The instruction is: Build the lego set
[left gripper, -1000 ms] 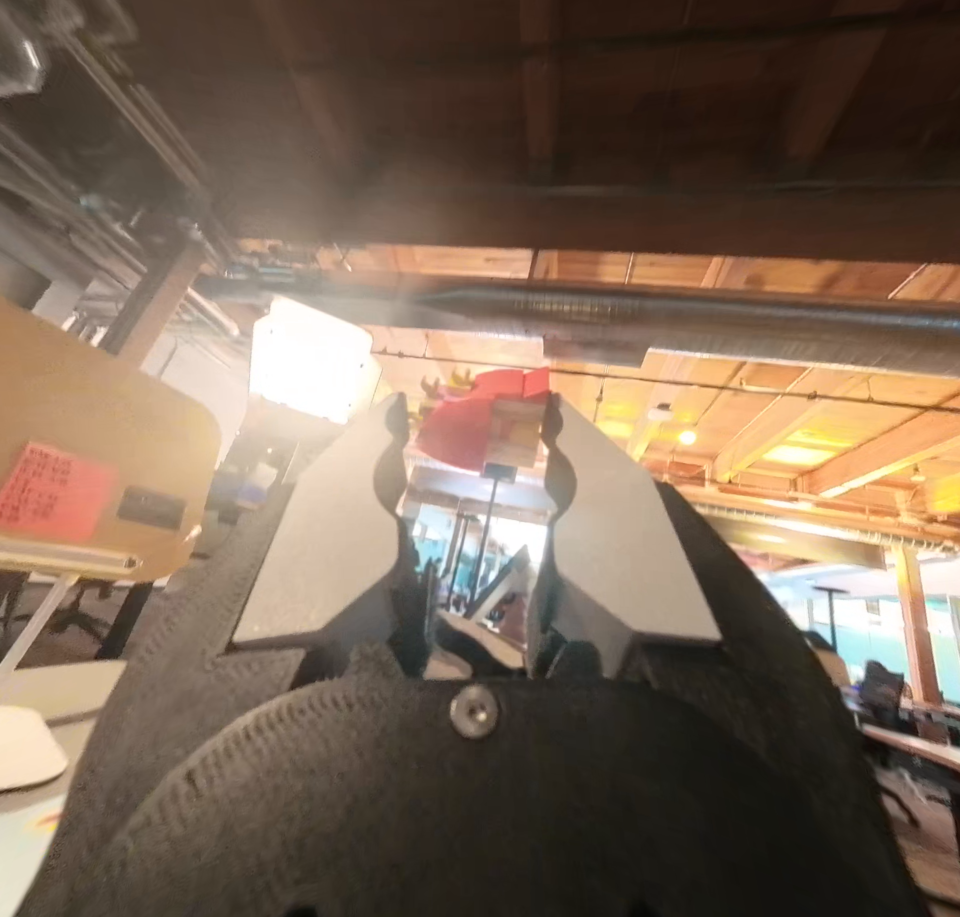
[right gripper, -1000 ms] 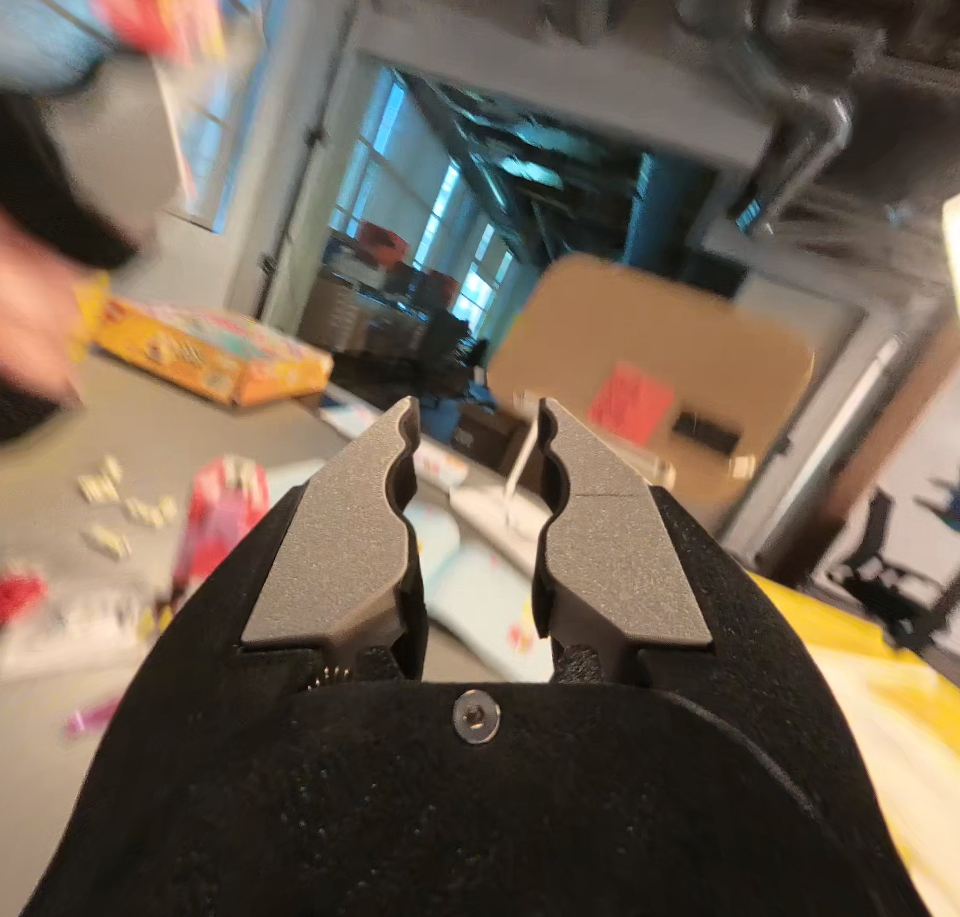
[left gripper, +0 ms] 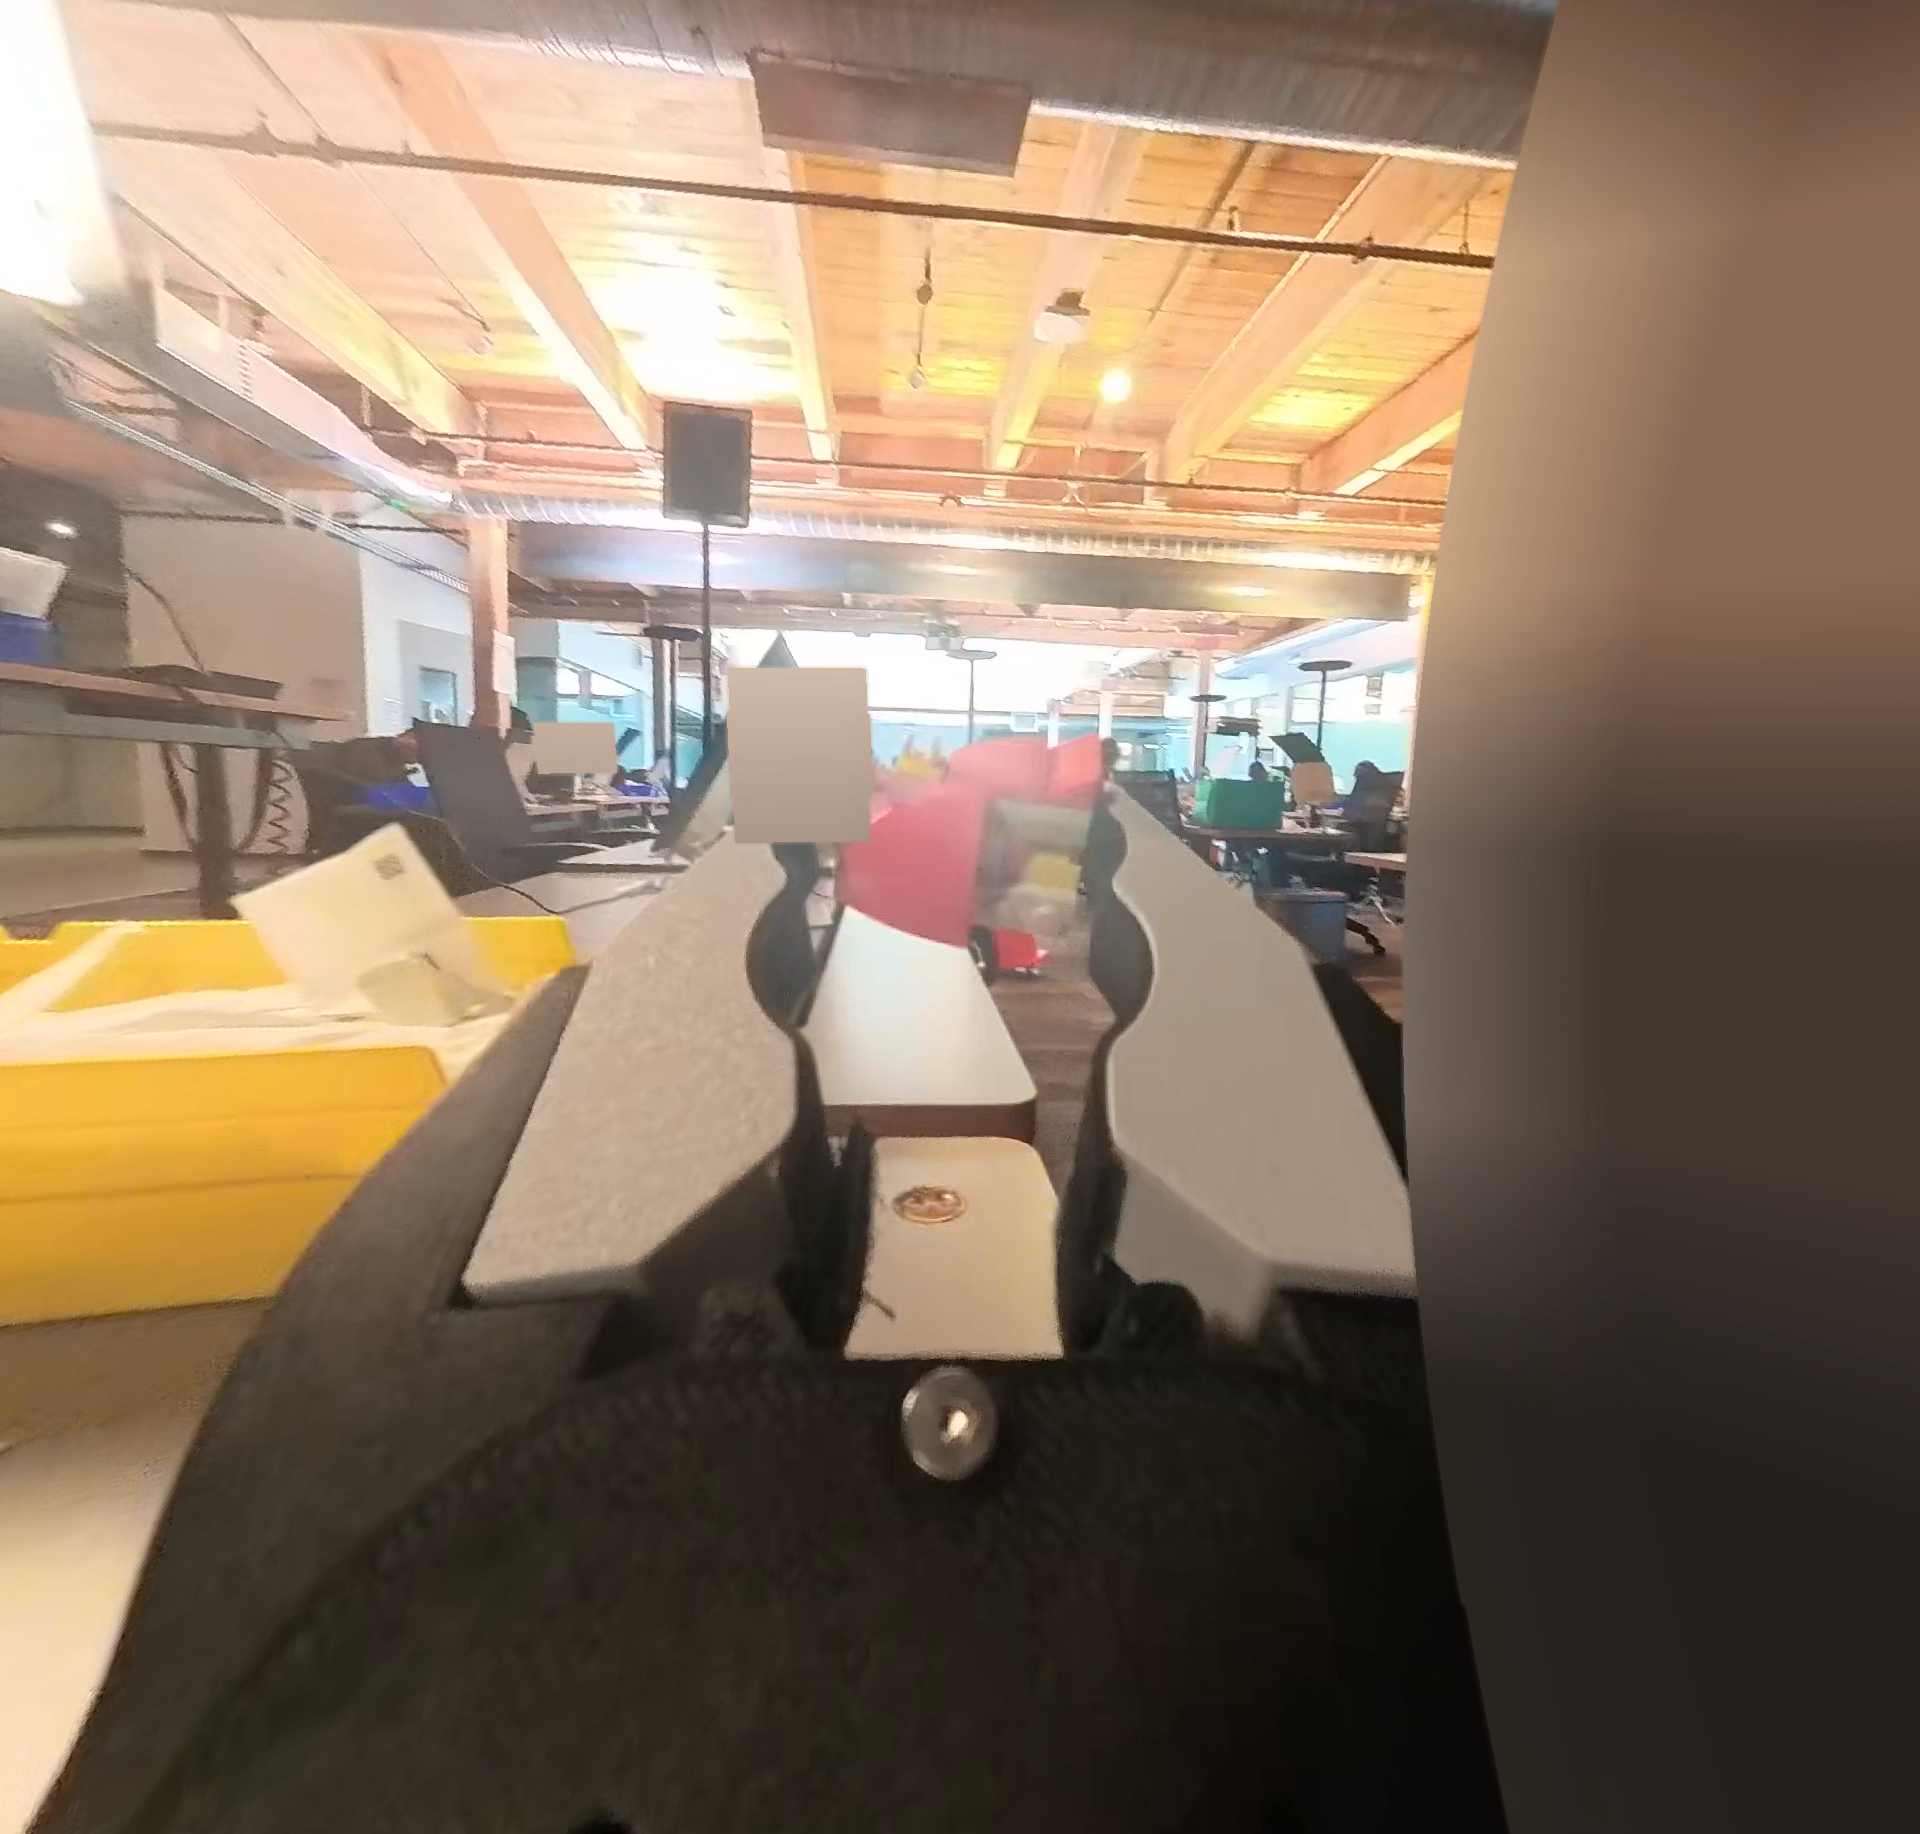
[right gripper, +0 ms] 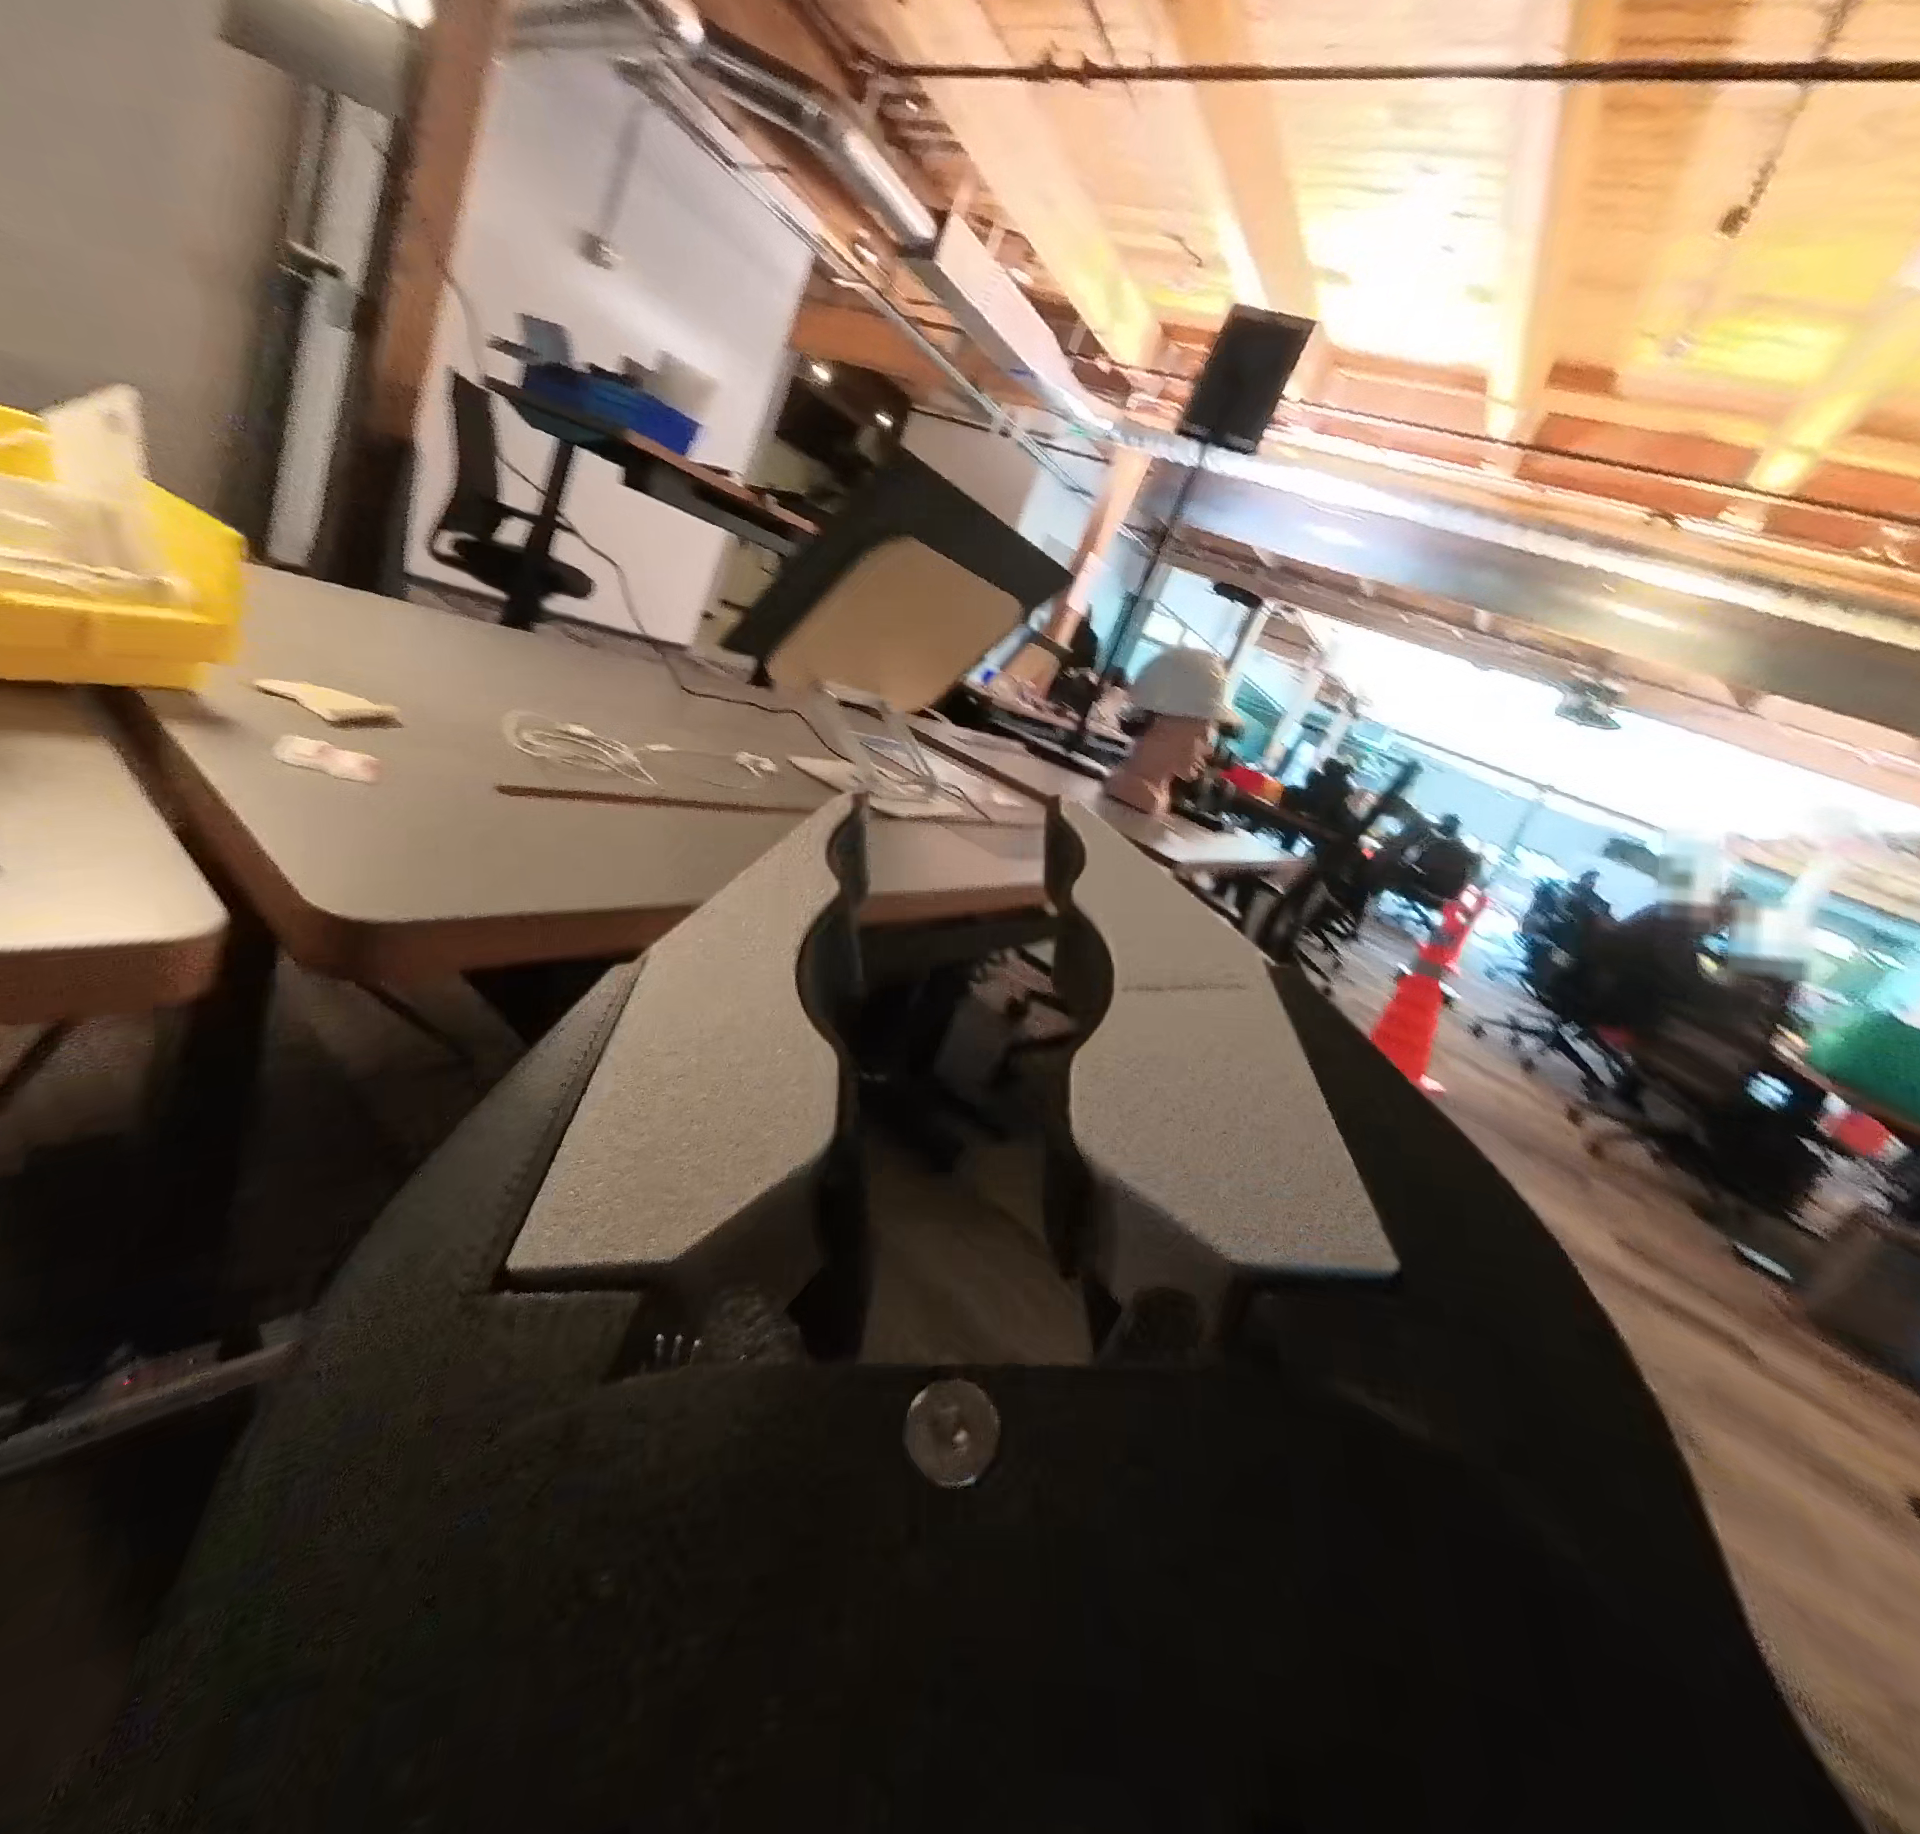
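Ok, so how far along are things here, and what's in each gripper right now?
Done: nothing visibly set down or finished. In hand: the left gripper carries a red package with a clear window between its fingertips, up in the air beside a yellow bin. The right gripper is empty, jaws apart, pointing past a dark table with a white cable on it. Left: the package has not been placed anywhere.

- Left gripper (left gripper: 940, 828): held roughly level and pointing forward; grey fingers (left gripper: 665, 1046) stand well apart. The view is too blurred to tell whether the pads press on anything.
- Right gripper (right gripper: 956, 813): rolled to one side, fingers (right gripper: 727, 1036) parted with a clear gap, pads bare.
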`<state>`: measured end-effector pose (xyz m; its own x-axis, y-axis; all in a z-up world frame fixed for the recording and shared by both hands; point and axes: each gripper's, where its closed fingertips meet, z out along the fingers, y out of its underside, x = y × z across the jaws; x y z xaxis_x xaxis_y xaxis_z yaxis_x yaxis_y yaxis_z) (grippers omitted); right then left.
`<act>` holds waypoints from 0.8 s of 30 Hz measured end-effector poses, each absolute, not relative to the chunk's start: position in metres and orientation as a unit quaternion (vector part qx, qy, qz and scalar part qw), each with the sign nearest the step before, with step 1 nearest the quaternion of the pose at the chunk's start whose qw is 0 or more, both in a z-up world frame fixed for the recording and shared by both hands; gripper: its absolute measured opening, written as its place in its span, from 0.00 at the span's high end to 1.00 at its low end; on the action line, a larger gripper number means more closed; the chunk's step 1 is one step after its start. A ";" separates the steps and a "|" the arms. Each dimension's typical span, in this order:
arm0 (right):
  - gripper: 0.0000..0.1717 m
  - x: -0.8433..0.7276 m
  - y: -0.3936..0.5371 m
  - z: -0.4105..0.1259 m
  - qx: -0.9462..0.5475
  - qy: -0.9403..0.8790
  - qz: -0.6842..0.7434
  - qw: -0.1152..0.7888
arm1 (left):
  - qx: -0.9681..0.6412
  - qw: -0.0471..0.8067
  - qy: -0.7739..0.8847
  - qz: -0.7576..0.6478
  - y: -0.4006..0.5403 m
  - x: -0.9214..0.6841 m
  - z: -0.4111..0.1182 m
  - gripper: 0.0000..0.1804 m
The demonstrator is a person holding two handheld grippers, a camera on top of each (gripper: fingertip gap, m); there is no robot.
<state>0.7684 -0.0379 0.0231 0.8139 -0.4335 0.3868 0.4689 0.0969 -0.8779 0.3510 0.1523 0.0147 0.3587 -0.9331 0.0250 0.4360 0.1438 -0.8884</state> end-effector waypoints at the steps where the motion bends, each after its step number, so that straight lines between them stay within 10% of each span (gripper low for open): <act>1: 0.81 0.777 -0.050 0.018 -0.602 0.000 -0.313 0.734 | -0.437 0.696 0.291 -0.490 0.153 0.359 0.011 0.73; 24: 0.81 0.840 -0.290 -0.149 -0.663 0.308 -0.414 0.542 | -0.459 0.722 0.298 -0.424 0.202 0.470 -0.021 0.72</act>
<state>0.8395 -0.2905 -0.1487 0.4674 -0.8574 0.2155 0.0403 -0.2229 -0.9740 0.4699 0.2021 -0.0210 0.4642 -0.8848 -0.0406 0.3381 0.2193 -0.9152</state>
